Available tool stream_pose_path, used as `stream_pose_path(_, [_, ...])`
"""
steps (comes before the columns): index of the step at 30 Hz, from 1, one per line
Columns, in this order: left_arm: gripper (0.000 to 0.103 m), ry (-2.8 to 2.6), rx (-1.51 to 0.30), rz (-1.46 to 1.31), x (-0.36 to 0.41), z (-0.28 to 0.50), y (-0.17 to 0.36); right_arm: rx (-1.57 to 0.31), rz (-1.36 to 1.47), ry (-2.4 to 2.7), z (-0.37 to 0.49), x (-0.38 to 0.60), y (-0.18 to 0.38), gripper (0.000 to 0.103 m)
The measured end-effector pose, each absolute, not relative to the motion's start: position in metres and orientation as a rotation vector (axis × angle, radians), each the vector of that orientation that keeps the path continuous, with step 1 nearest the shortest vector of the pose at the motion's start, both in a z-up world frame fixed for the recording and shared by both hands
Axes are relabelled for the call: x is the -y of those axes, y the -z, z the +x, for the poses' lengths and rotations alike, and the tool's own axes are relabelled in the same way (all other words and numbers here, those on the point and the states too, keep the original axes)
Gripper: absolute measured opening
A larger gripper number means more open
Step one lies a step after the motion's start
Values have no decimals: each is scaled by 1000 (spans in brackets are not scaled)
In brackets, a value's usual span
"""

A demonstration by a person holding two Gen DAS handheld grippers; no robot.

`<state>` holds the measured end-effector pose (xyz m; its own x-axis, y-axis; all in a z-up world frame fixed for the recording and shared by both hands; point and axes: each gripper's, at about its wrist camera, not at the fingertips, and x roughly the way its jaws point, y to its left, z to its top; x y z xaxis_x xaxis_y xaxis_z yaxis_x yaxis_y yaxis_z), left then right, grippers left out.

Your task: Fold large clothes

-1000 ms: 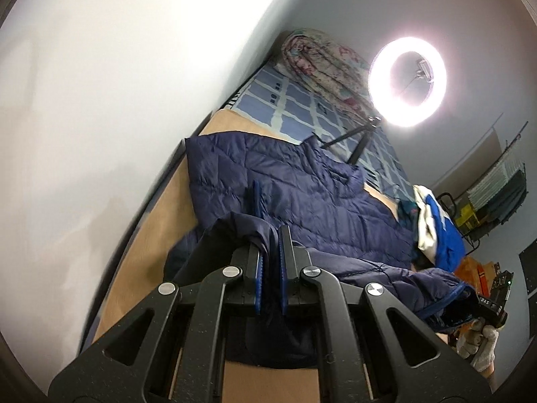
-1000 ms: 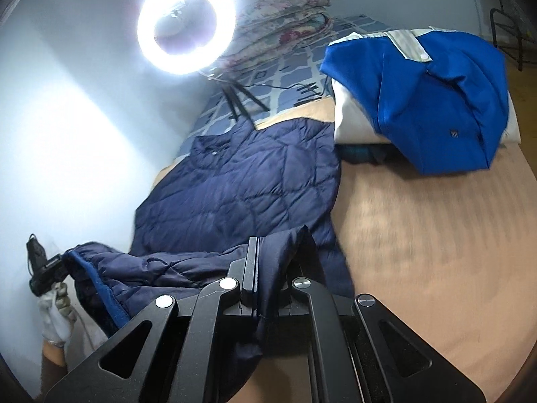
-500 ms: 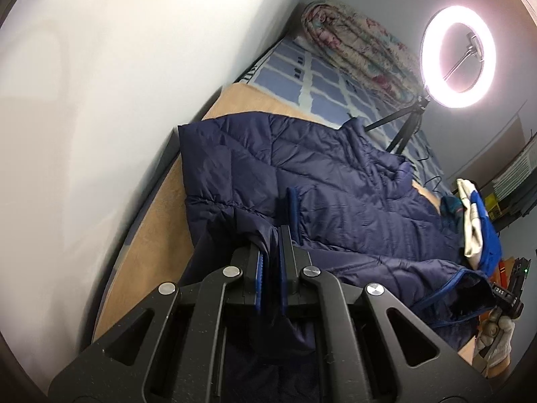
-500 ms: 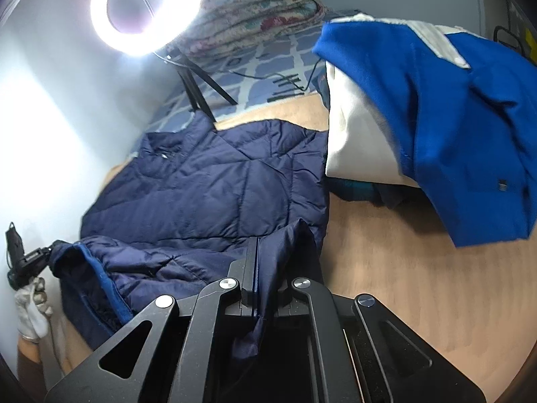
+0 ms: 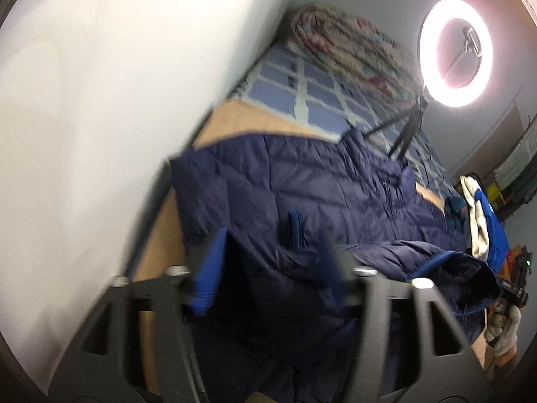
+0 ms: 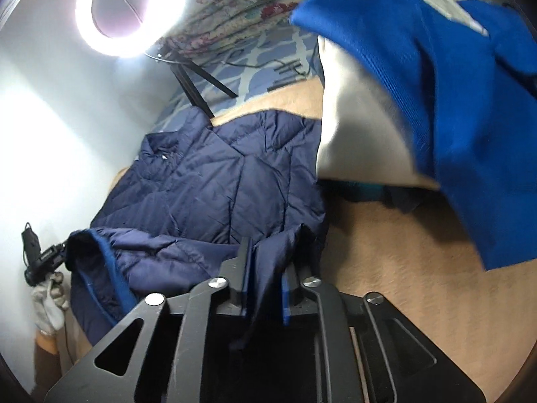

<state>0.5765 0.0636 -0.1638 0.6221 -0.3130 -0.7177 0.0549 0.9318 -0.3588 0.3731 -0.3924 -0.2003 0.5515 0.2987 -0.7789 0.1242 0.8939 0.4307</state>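
Two hand-held grippers are at the near hem of the navy down jacket (image 6: pixel 218 174), which lies spread on the bed (image 6: pixel 402 252), collar to the far end, with the near hem lifted over the body. The left hand-held gripper (image 5: pixel 273 238) has its jaws wide apart, and the hem fabric sits loose between them. The right hand-held gripper (image 6: pixel 266 262) shows only a narrow gap, and it is filled with fabric, so I judge it clamped on the hem corner.

I expect the jacket to be light but bulky, very soft, and slippery because of its smooth shell. The padding is springy, so a fold may open again if I do not press it. I would take hold at the hem corners or a stitched seam, with a deep bite, since a thin pinch can slide off.

Further to the right, a pile of blue and white clothes (image 6: pixel 453 100) lies just beside the jacket. At the far end stand a ring light (image 6: pixel 131 10) and a folded quilt (image 5: pixel 352 53).
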Motion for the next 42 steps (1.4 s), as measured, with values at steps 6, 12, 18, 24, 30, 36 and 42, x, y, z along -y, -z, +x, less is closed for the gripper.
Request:
stream_pose_path(6, [66,236,-794,-284,-83,564,131,-828,436,-97,347,422,164,51])
stream_pose_path(12, [66,264,-872,-209,-81,565,152,-856,357,-111,340,422,174,51])
stream_pose_path(18, [66,250,-921,-147,-59,586,173,-908,288,-138,361,400,188,51])
stream_pose_path(24, [66,234,-973,-130,-49,605,194,-961,270,-113,385,395,199,51])
stream_pose_path(30, [37,211,-1000,-40,-33,610,208,-1033,242,-115,399,385,214,50])
stream_pose_path(36, [6,205,-982,24,-24,605,209,-1037,127,-154,393,357,213,3])
stream_pose_path(42, [2,182,-909,76,-20,597,194,-975,10,-146,383,334,194,0])
